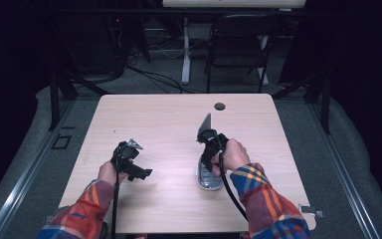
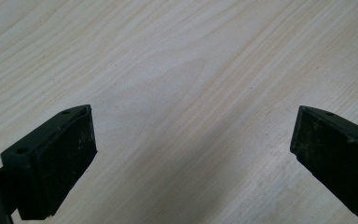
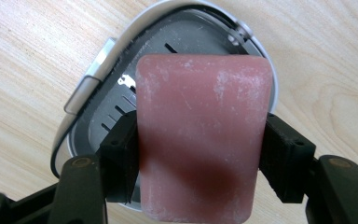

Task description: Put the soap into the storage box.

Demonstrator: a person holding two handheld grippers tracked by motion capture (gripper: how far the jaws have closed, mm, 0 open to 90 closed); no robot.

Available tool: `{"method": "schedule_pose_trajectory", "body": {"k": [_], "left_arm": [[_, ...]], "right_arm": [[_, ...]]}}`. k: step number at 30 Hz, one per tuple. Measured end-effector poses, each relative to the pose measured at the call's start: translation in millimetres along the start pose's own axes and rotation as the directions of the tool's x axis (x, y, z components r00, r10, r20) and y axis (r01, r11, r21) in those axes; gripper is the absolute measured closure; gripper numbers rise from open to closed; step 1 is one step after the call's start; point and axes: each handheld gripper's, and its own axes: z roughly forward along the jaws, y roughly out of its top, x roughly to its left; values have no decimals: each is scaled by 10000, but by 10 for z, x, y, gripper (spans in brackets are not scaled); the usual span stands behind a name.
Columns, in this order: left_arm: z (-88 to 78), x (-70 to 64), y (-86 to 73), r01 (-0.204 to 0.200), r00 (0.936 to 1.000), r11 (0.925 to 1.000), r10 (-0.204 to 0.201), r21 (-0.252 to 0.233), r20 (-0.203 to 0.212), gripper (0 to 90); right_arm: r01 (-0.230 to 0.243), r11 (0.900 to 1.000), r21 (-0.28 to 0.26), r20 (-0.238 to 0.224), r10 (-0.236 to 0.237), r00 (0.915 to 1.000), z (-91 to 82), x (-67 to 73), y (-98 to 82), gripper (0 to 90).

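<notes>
One pink soap bar (image 3: 203,140) sits gripped in right gripper (image 3: 200,144) jaws; left gripper (image 2: 193,144) jaws spread.

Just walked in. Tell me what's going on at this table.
A person in a plaid shirt sits at a wooden table, holding tongs in each hand. The right tongs are clamped on a pink bar of soap, held just over an open grey soap case that lies on the table; whether the bar touches it is unclear. The left tongs are open and hold nothing, with bare wood beneath them.
</notes>
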Motion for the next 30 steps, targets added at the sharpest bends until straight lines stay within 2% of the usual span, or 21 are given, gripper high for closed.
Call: {"method": "schedule_pose_trajectory", "body": {"k": [4,7,10,11,14,15,17,18,19,24,25,26,27,30], "left_arm": [[-1,0,0,-9,10000,10000,9,-6,9,2],[-1,0,0,-8,10000,10000,8,0,17,2],[2,0,-1,-1,10000,10000,1,5,24,2],[2,0,0,1,10000,10000,-1,7,21,2],[3,-2,-1,11,10000,10000,-11,-3,45,2],[2,-1,0,2,10000,10000,-2,15,68,2],[3,-1,0,1,10000,10000,-1,20,71,2],[4,-2,0,4,10000,10000,-4,12,43,2],[3,-1,1,-3,10000,10000,2,37,66,2],[1,-1,0,-3,10000,10000,3,41,65,2],[2,2,-1,-1,10000,10000,1,36,30,2],[2,2,-1,-1,10000,10000,1,36,30,2],[2,3,-2,-9,10000,10000,9,52,31,2],[1,-1,-1,-3,10000,10000,2,32,28,2]], "right_arm": [[22,10000,72,-28,-22,10000,8,3,12,369],[-101,9999,-98,-185,99,9998,14,13,4,360],[2,10000,-46,-266,-3,9996,-15,5,-4,360],[12,9999,-129,-437,-17,9990,-46,1,-21,379],[49,9996,-291,-564,-66,9984,-86,-13,-44,406],[109,9988,-470,-714,-142,9973,-112,-23,-70,441],[163,9989,-428,-767,-196,9969,-123,-25,-81,445],[105,9983,-579,-872,-155,9961,-121,-21,-96,450],[271,9982,-529,-897,-317,9955,-144,-30,-112,464],[231,9961,-856,-890,-308,9956,-188,-44,-151,470],[-113,9908,-1352,-995,-22,9950,-180,-37,-185,471],[-113,9908,-1352,-995,-22,9950,-180,-37,-185,471],[303,9937,-1077,-789,-390,9961,-238,-75,-192,472],[341,9924,-1182,-737,-430,9964,-262,-95,-218,469]]}}
